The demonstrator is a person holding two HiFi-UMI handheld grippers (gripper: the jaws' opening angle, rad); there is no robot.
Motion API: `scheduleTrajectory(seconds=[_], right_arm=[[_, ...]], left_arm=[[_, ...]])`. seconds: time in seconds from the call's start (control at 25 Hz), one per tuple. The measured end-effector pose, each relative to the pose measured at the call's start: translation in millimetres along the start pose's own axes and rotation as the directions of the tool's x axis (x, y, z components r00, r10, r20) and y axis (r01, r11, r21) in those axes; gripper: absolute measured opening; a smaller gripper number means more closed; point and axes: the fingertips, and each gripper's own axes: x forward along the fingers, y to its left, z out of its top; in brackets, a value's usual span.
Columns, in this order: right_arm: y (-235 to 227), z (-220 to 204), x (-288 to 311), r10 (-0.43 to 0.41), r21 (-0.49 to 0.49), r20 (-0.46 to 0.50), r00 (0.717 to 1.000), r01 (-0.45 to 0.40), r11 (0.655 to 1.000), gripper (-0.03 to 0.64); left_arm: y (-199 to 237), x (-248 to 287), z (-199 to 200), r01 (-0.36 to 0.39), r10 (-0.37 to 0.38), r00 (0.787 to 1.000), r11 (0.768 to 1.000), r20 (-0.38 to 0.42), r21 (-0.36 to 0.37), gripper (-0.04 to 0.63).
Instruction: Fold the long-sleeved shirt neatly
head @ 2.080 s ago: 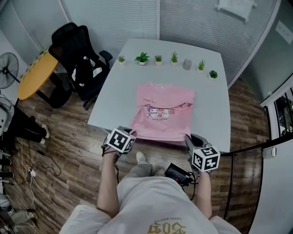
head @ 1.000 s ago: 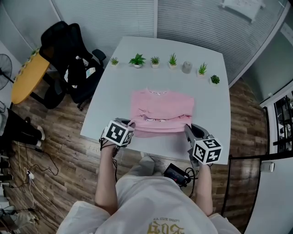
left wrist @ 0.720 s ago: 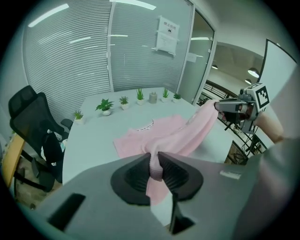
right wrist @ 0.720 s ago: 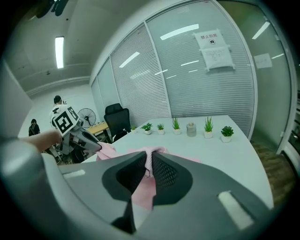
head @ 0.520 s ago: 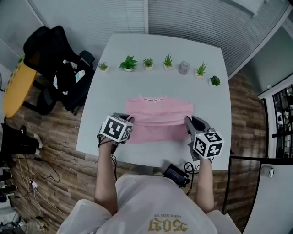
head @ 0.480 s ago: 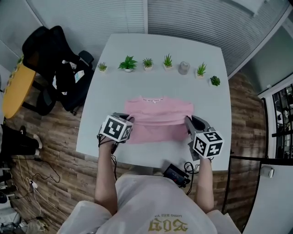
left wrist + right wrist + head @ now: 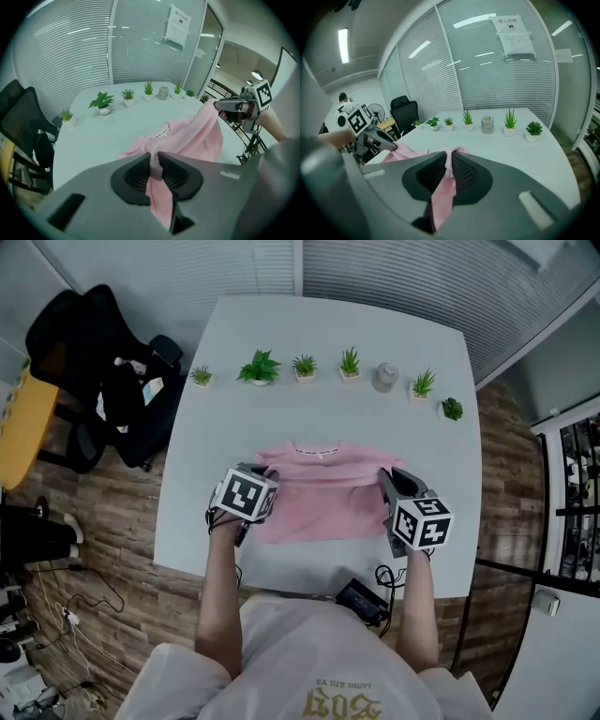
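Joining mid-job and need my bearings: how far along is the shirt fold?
Done: no sleeves stick out; the pink shirt is a rectangle on the table. In hand: left tongs and right tongs are each shut on its hem, held doubled over toward the collar. Left: probably lay that edge down by the collar and let go.

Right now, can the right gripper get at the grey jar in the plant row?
Probably not yet: the right gripper is shut on the pink shirt, so it's occupied. The path itself looks free, with only bare table between it and the grey jar.
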Motion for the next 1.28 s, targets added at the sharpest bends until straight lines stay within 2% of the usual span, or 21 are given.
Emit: scheduleTrajectory(seconds=[0.36, 0.52, 0.72, 0.96, 1.12, 1.28], right_arm=[[-27, -23, 51, -0.027, 0.041, -0.082, 0.996, 0.031, 0.999, 0.046], [-38, -30, 69, -0.028, 0.030, -0.123, 0.992, 0.032, 0.999, 0.046], [-47, -43, 82, -0.049, 0.022, -0.148, 0.988, 0.053, 0.998, 0.051], [-46, -37, 74, -0.067, 0.030, -0.087, 0.994, 0.070, 0.997, 0.111], [-45, -22, 62, -0.068, 0.049, -0.026, 0.997, 0.069, 0.996, 0.143], [-39, -9, 42, -0.069, 0.055, 0.029, 0.997, 0.067, 0.996, 0.143]], left_arm=[[20, 51, 4, -0.022, 0.021, 0.998, 1.000, -0.052, -0.020, 0.060], [24, 68, 8, -0.028, 0.028, 0.999, 1.000, -0.037, -0.012, 0.067], [32, 81, 7, -0.099, 0.099, 0.995, 0.995, -0.007, -0.006, 0.132], [40, 73, 6, -0.143, 0.144, 0.989, 0.989, 0.040, -0.032, 0.213], [52, 52, 13, -0.157, 0.174, 0.978, 0.978, 0.118, -0.140, 0.219], [52, 31, 17, -0.159, 0.187, 0.969, 0.972, 0.162, -0.175, 0.224]])
